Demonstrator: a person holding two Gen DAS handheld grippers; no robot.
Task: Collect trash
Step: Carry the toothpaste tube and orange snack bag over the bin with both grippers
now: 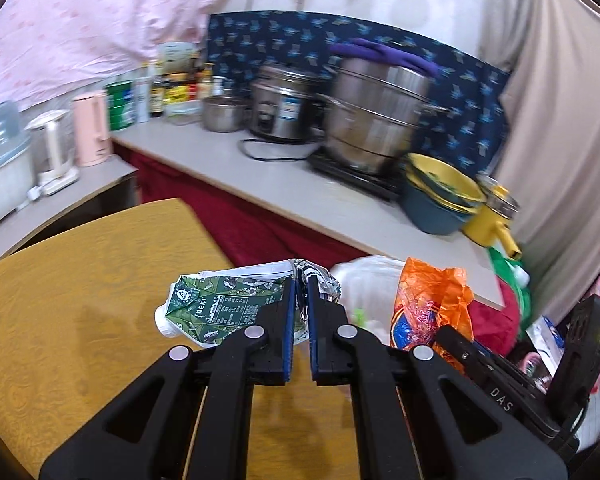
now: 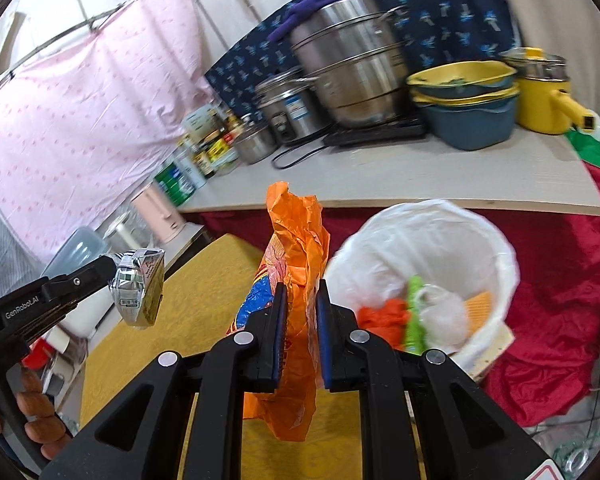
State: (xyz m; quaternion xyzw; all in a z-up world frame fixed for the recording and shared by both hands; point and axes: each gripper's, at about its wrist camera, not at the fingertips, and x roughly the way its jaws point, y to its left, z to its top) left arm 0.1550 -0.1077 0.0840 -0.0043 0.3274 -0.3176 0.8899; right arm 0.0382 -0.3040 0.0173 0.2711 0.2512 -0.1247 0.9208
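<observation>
My left gripper (image 1: 301, 280) is shut on a flattened green drink carton (image 1: 224, 304), held in the air over the yellow table (image 1: 80, 300). The same carton (image 2: 140, 292) shows at the left of the right wrist view, end-on, with the left gripper (image 2: 114, 270) clamped on it. Between the pads of my right gripper (image 2: 302, 286) hangs a crumpled orange snack bag (image 2: 296, 248), gripped and lifted clear of the table (image 2: 204, 292). That orange bag (image 1: 428, 304) also appears in the left wrist view. A bin lined with a white bag (image 2: 496, 248) stands just right of the orange bag, holding several scraps.
A grey counter (image 2: 400, 172) behind carries a tall steel steamer pot (image 2: 352, 64), a rice cooker (image 1: 280, 104), stacked yellow and blue basins (image 2: 464, 100), a yellow pot (image 2: 544, 92) and bottles. Red cloth (image 2: 560, 280) drapes below it. A hand (image 2: 32, 408) holds the left gripper's handle.
</observation>
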